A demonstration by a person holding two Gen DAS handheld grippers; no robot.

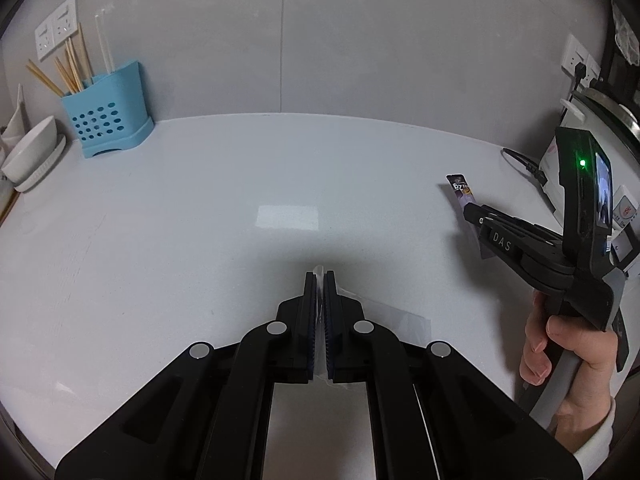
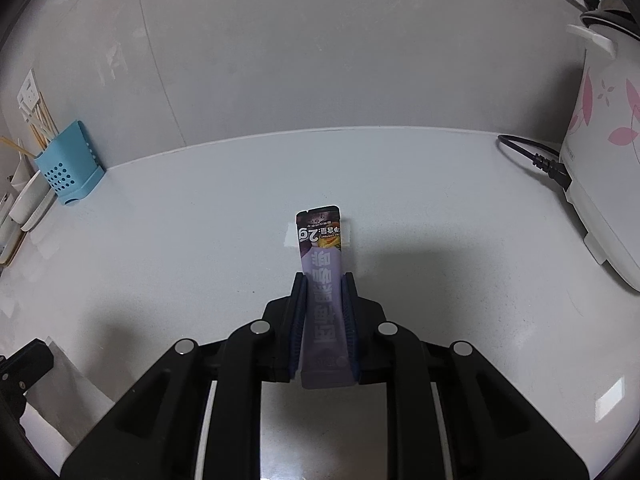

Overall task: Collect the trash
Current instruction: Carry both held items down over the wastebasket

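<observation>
My right gripper (image 2: 323, 278) is shut on a purple snack wrapper (image 2: 322, 256) that sticks out forward past the fingertips, above the white counter (image 2: 200, 240). In the left wrist view the right gripper (image 1: 474, 212) shows at the right, held by a hand, with the wrapper (image 1: 460, 190) in it. My left gripper (image 1: 319, 276) is shut on a clear plastic wrapper (image 1: 384, 316), which trails to the right over the counter (image 1: 200, 200).
A blue utensil holder (image 1: 106, 116) with chopsticks and white bowls (image 1: 30, 152) stand at the back left. A white rice cooker (image 2: 604, 168) with a black power cord (image 2: 536, 158) stands at the right. Wall sockets (image 1: 56, 32) sit behind the holder.
</observation>
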